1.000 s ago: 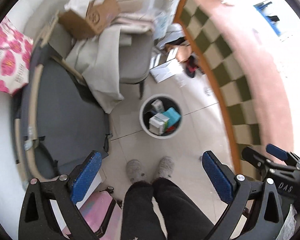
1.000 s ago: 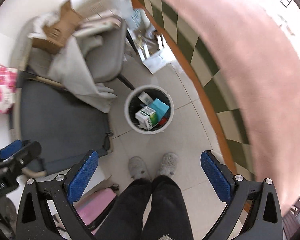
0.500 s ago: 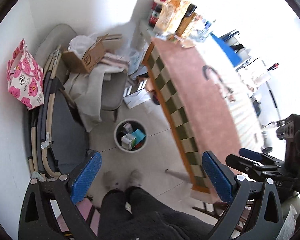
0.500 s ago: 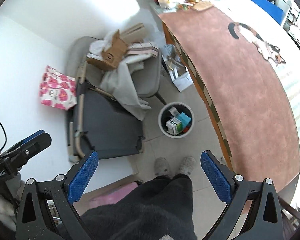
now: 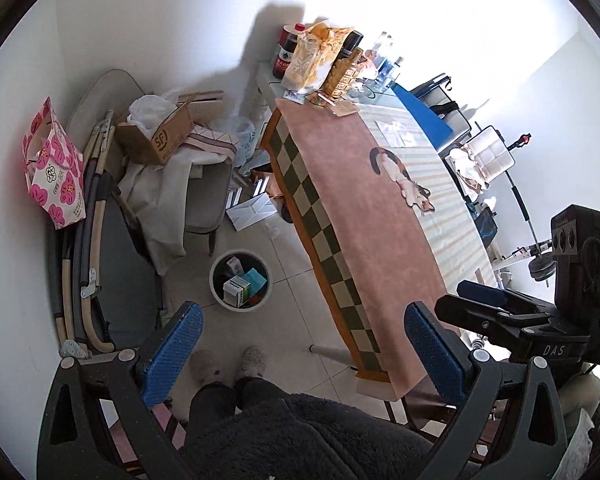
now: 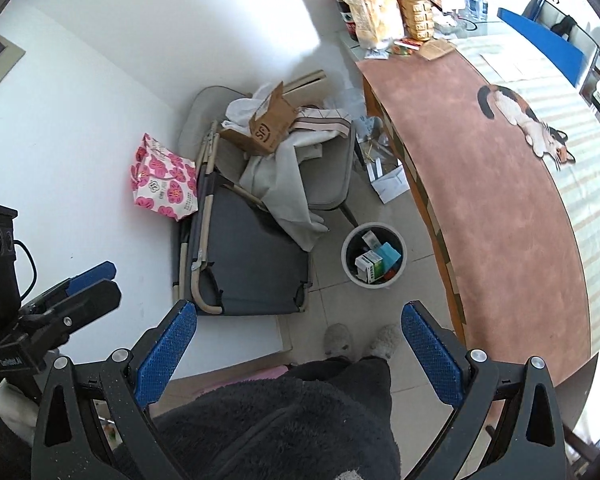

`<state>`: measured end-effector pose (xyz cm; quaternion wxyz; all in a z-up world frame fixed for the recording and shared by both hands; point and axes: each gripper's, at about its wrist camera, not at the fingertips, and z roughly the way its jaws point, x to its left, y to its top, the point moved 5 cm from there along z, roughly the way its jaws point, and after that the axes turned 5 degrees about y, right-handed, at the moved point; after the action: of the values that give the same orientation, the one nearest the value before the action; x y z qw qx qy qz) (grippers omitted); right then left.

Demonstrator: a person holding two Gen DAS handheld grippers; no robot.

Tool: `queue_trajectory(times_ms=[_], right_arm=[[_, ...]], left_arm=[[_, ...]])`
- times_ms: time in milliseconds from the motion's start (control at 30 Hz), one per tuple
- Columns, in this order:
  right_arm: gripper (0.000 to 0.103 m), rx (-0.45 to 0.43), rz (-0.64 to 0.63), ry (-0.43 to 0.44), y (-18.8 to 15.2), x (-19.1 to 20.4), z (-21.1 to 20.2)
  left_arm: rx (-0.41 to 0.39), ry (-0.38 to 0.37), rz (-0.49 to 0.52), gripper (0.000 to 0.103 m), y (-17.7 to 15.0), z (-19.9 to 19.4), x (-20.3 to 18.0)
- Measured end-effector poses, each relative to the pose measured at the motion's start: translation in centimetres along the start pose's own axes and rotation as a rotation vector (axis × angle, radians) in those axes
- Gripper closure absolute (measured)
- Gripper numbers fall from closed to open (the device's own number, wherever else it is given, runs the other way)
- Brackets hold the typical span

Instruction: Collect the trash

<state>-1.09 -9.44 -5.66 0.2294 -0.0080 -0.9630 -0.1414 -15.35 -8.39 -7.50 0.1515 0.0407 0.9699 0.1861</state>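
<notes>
trash sits in a round white bin (image 5: 240, 280) with a dark inside, standing on the pale tiled floor between a grey chair (image 5: 206, 196) on its left and a long table (image 5: 364, 216) on its right. inside the bin (image 6: 373, 255) lie a small white and green carton (image 6: 370, 266), a teal box (image 6: 389, 254) and another small white packet; something red shows under them, too small to tell. the table wears a soft pink cloth with a green and cream checked border and a calico cat picture (image 6: 524, 120). at its far end stand dark bottles (image 5: 288, 52), a crinkled orange and clear snack bag (image 5: 314, 58) and a gold faceted bottle (image 6: 418, 12). on the grey chair rests an open brown cardboard box (image 5: 158, 136) over draped off-white fabric. a paper bag (image 5: 54, 166) printed with pink flowers leans on the white wall at far left, beside a folded cot with grey canvas and tan tubing. the left gripper (image 5: 300, 356) hangs in the air with its blue textured pads wide apart, holding nothing; the right gripper (image 6: 298, 354) is the same, spread wide and empty. near the bottom, fuzzy grey slippers (image 6: 362, 342) and a dark fleece garment belong to the person.
</notes>
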Motion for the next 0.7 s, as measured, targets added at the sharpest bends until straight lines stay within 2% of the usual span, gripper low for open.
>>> queue_trajectory(times_ms=[700], right_arm=[[0.000, 0.023, -0.030, 0.018, -0.5, 1.5, -0.5]], left_arm=[[0.000, 0.004, 0.001, 0.000, -0.5, -0.6, 0.5]])
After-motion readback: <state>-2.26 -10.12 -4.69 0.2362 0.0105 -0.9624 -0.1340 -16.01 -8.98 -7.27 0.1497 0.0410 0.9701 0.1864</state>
